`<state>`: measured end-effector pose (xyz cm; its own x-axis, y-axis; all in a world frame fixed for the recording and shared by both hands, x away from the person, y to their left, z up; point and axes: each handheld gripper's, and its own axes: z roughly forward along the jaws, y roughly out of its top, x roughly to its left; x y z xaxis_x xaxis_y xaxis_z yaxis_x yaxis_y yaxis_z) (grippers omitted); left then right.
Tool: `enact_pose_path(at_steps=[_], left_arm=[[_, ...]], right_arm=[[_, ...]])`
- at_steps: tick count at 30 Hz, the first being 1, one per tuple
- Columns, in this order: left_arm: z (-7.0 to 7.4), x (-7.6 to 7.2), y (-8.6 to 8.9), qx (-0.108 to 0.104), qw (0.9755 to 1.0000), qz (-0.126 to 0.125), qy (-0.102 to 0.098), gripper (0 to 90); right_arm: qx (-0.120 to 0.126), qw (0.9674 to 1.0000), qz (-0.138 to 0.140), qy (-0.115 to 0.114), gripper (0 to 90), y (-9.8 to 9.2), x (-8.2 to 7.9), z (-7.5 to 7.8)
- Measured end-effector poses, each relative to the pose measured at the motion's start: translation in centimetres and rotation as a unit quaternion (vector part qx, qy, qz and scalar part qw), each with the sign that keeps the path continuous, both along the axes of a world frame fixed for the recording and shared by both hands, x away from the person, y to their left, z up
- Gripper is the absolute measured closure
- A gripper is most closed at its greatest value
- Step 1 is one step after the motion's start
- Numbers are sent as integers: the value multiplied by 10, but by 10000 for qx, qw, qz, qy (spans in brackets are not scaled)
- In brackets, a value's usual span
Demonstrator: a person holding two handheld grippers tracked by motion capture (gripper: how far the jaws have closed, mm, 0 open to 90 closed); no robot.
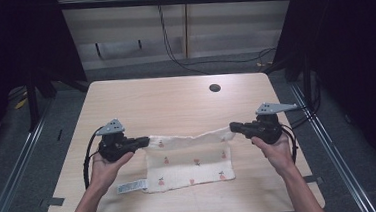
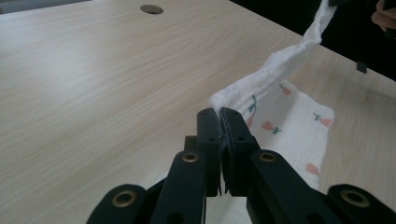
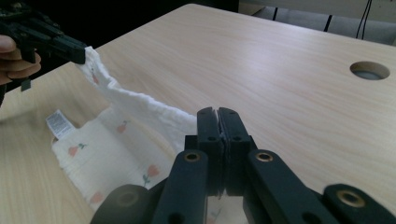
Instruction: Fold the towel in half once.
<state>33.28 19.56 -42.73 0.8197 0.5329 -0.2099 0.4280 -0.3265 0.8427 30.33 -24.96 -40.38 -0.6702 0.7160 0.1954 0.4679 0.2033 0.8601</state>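
Forearms enter at the bottom of the high view. Left gripper (image 1: 143,141) and right gripper (image 1: 233,128) each pinch a far corner of the printed cloth (image 1: 190,161). The long axis runs between them, with the near half on the table (image 1: 175,99). The right gripper view shows the care label (image 3: 58,123).

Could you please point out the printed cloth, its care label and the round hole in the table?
Printed cloth (image 1: 190,162), high view, flat middle of the fabric.
Care label (image 1: 132,186), high view, centre of the tag.
Round hole (image 1: 215,88), high view, its dark centre.
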Motion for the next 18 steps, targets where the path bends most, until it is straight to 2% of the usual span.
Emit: enact_pose_path(at_steps=[2,4,7,10,12,14,18], left_arm=[[-1,-7,0,12,10000,-54,7,875],[-4,-14,-1,110,9999,-117,13,875],[-14,-22,0,325,9991,-221,138,873],[-24,-27,3,394,9987,-210,246,873],[-26,-30,3,443,9982,-273,288,871],[-28,-33,2,558,9979,-235,235,869],[-37,-40,-1,740,9957,-441,353,852]], right_arm=[[-43,10000,44,36,888,1,-7,-2],[-148,9998,105,71,888,1,-13,-5],[-224,9995,133,155,888,0,-21,-10],[-332,9988,195,307,887,0,-29,-19],[-420,9980,247,395,887,2,-34,-26],[-529,9969,297,491,885,3,-39,-32],[-746,9936,359,765,883,6,-45,-54]])
